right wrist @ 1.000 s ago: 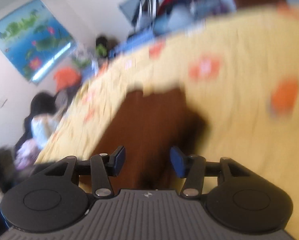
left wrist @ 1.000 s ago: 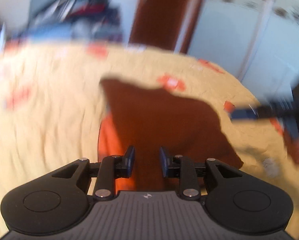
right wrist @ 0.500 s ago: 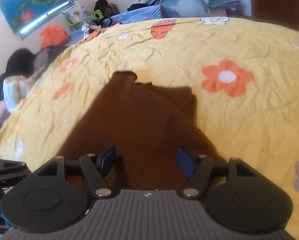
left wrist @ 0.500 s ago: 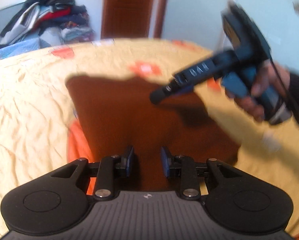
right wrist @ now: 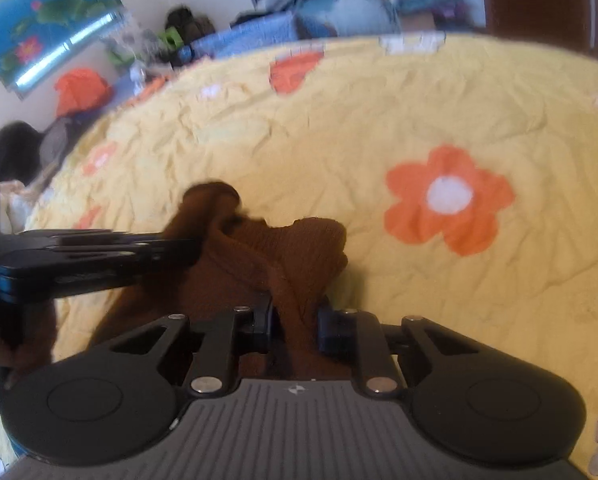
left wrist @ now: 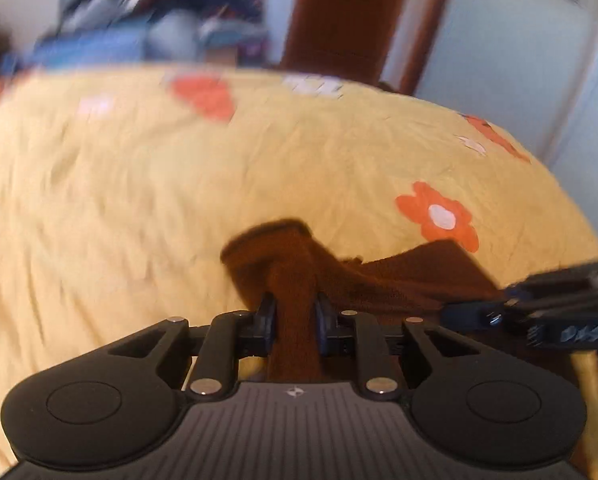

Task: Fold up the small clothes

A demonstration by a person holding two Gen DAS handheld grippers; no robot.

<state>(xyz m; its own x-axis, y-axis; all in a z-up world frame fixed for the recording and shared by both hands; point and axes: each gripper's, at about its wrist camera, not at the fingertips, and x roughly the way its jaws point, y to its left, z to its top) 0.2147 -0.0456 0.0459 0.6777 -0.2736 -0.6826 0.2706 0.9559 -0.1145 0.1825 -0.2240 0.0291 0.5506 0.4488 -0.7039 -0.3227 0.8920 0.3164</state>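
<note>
**Both tools on the brown cloth, fold's about to go**

So on my left, the left tool is clamped on a bunched ridge of the brown cloth. Its jaws have just been closing, with the fabric pinched right between them. The cloth sits on the yellow flowered bed, and most of it trails off to the right toward the other tool.

Over on the right side, the right tool has also just been closing and is gripped on its own fold of cloth. The two tools sit near each other, side by side, both tilted down at the bed. I reckon the next move carries the pinched edge forward, away from me.
</note>
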